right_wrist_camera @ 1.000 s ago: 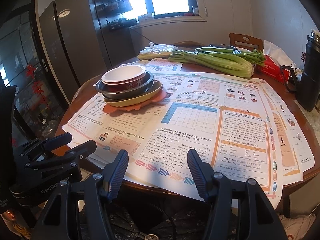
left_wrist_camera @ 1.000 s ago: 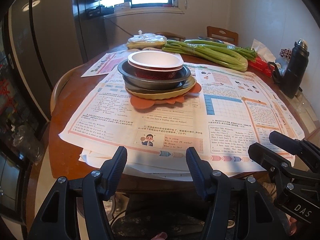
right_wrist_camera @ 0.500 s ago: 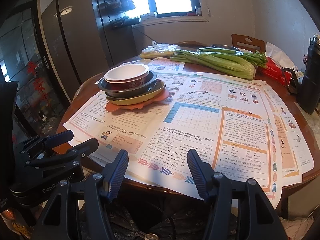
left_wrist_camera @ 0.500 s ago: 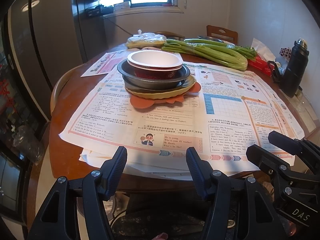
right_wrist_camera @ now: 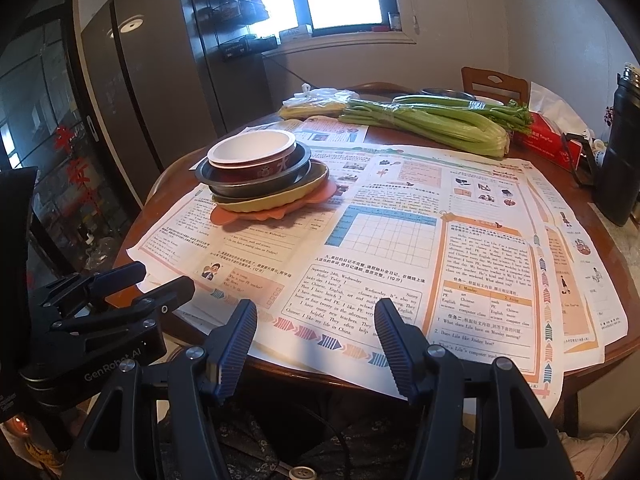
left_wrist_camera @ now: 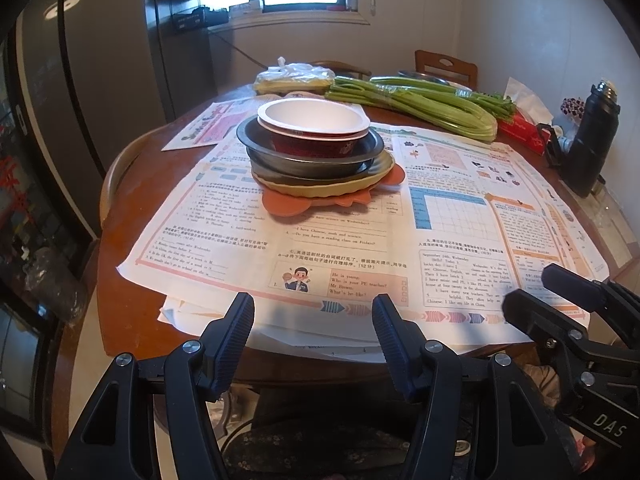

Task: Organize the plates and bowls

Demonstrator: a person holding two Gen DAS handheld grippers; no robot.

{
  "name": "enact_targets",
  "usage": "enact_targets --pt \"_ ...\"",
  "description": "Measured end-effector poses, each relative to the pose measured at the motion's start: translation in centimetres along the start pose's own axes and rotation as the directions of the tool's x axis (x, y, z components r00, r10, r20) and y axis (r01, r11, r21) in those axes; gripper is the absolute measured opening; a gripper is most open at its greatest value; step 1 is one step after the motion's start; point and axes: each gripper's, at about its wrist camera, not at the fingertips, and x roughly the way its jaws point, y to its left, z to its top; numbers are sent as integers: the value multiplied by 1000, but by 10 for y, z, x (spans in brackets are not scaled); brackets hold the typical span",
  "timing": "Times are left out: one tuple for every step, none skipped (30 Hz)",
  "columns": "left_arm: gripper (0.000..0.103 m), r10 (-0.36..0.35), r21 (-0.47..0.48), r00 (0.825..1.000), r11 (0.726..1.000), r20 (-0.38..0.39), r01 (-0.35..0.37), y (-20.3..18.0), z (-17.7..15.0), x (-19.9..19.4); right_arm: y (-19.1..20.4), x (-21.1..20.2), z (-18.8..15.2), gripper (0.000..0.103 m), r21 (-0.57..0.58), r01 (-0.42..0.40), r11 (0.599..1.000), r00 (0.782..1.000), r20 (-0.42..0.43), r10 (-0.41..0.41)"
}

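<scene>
A round wooden counter [left_wrist_camera: 132, 184] spread with printed worksheets [right_wrist_camera: 400, 248] carries a bundle of celery [left_wrist_camera: 432, 104] at its far side and a black flask [left_wrist_camera: 592, 140] at its right edge. On the left half of the sheets sits one stack: an orange mat [left_wrist_camera: 288, 206], a yellow plate [left_wrist_camera: 340, 188], a grey metal bowl [left_wrist_camera: 312, 156] and a red bowl with a white inside [left_wrist_camera: 312, 122]. At the near edge, well apart from the stack, the left gripper [left_wrist_camera: 313, 320] and right gripper [right_wrist_camera: 316, 324] hover with jaws apart, holding nothing.

White-lined red bowl [left_wrist_camera: 313, 122], grey dish [left_wrist_camera: 310, 152], yellow plate [left_wrist_camera: 320, 188], orange mat [left_wrist_camera: 286, 204]; green celery [left_wrist_camera: 424, 104]; black flask [left_wrist_camera: 592, 144].
</scene>
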Motion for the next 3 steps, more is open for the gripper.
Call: enact_targets --pt "63 -9 3 1000 1000 2 9 2 5 1 -1 0 0 61 4 -2 1000 1000 -1 2" --pt "63 -16 2 1000 1000 7 16 4 11 2 -4 0 2 61 10 -10 1000 1000 -5 10" --pt "63 -12 -5 1000 1000 13 12 12 23 2 -8 0 4 61 15 -22 1000 1000 -10 23"
